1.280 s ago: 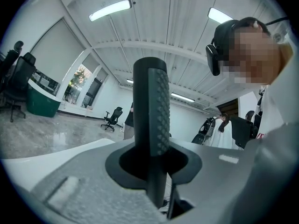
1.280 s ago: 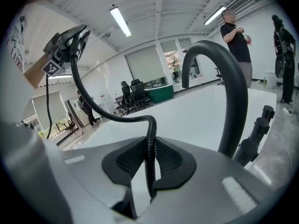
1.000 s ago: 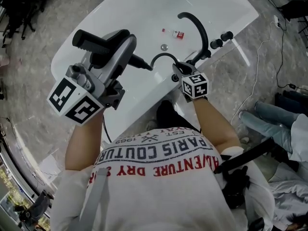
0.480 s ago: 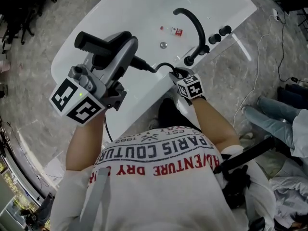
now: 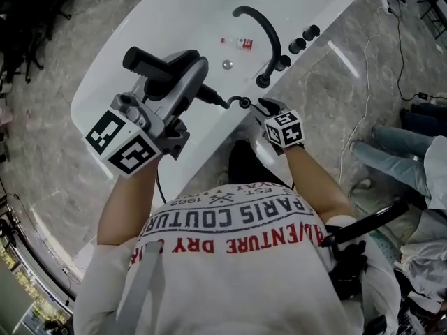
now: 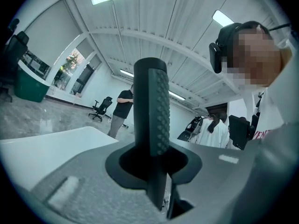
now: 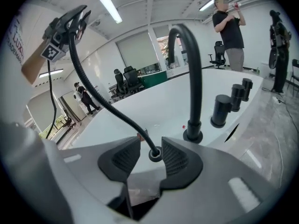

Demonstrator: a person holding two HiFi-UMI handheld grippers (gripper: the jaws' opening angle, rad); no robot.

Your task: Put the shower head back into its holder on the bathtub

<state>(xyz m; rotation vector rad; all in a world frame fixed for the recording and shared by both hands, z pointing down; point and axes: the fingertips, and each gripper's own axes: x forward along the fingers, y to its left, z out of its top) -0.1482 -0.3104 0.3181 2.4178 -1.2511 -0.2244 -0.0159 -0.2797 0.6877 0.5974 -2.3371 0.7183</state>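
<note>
The black shower head (image 5: 150, 65) stays above the white bathtub (image 5: 174, 19), and my left gripper (image 5: 183, 75) is shut on its ribbed handle (image 6: 152, 120), which stands upright between the jaws. Its black hose (image 7: 107, 107) runs down to a round port (image 7: 154, 154) on the tub rim. My right gripper (image 7: 148, 158) is at that port (image 5: 244, 102). Its jaws have just been opening and the hose end sits between them with a gap on the left, so no pad presses on it. In the head view the right gripper (image 5: 260, 105) rests at the rim.
A black arched faucet (image 5: 262, 30) and black knobs (image 5: 304, 37) stand on the rim just right of the port. A small red and white bottle (image 5: 241, 42) and the drain (image 5: 227, 64) lie inside the tub. A seated person's legs (image 5: 405, 155) are at the right.
The hose's tall loop over the rim has shrunk to a short low bend. The right gripper has shifted a little along the rim. The left gripper still holds the shower head over the tub.
</note>
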